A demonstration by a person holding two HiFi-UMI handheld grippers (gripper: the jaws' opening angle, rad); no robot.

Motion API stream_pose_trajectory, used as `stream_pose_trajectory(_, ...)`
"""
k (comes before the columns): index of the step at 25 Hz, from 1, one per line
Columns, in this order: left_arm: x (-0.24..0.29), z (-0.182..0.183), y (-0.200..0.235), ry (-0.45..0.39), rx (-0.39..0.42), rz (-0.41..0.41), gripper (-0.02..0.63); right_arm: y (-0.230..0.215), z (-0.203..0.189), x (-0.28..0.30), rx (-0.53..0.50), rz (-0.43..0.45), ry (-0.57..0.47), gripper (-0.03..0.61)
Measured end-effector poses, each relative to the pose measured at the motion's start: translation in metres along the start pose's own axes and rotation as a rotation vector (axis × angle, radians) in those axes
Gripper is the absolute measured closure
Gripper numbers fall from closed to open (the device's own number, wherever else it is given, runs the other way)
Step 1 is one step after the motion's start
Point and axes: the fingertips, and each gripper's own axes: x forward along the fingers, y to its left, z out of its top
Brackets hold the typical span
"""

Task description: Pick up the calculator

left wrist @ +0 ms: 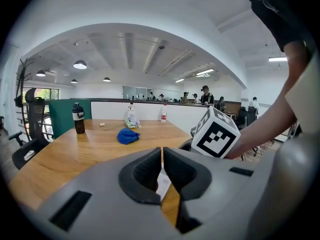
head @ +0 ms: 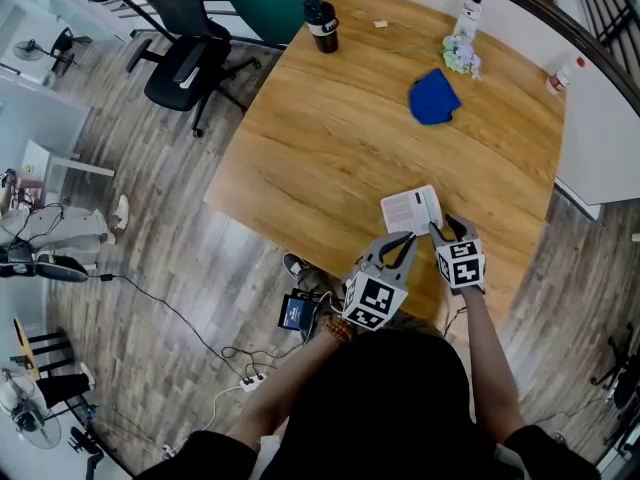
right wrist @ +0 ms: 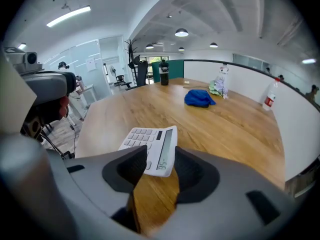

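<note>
The white calculator (head: 411, 210) lies flat on the wooden table (head: 330, 138), close to its near edge. In the right gripper view the calculator (right wrist: 152, 145) has its display end lying between the jaws of my right gripper (right wrist: 160, 171), which stand open with a gap beside the pads. From the head view my right gripper (head: 447, 230) sits at the calculator's near right corner. My left gripper (head: 403, 243) hovers just short of the calculator's near edge. Its jaws are shut with nothing in them (left wrist: 162, 171), and a sliver of the calculator shows behind them.
A blue cloth (head: 433, 98) lies at the far middle of the table. A black bottle (head: 322, 25), a clear bottle with flowers (head: 463, 38) and a red-capped bottle (head: 562, 76) stand at the far side. An office chair (head: 185, 58) stands to the left. Cables run on the floor.
</note>
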Motion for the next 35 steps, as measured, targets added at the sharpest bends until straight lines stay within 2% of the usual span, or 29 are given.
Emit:
stream_pose_trajectory(4,-0.003,-0.003,0.004,0.010,0.018,-0.001,0.584,-0.003,-0.007,0.012,0.050,-0.005,0.001,0.391)
stream_pose_trajectory(10,-0.004,-0.004,0.009,0.014,0.000,0.017,0.584,-0.009,-0.017,0.029,0.188,0.024,0.009,0.388)
stream_pose_trajectory(15,0.000,-0.002,0.007,0.014,0.009,0.005,0.584,-0.006,-0.032,0.039,0.197,0.060,0.069,0.388)
stream_pose_trajectory(19,0.006,-0.001,0.007,0.014,0.011,0.001,0.584,-0.004,-0.034,0.044,0.268,0.102,0.062,0.393)
stream_pose_trajectory(25,0.009,-0.001,0.005,0.019,0.006,-0.009,0.584,0.002,-0.026,0.043,0.362,0.164,0.046,0.426)
stream_pose_trajectory(35,0.012,0.000,0.012,0.025,0.014,-0.007,0.584,0.005,-0.024,0.042,0.533,0.212,0.023,0.475)
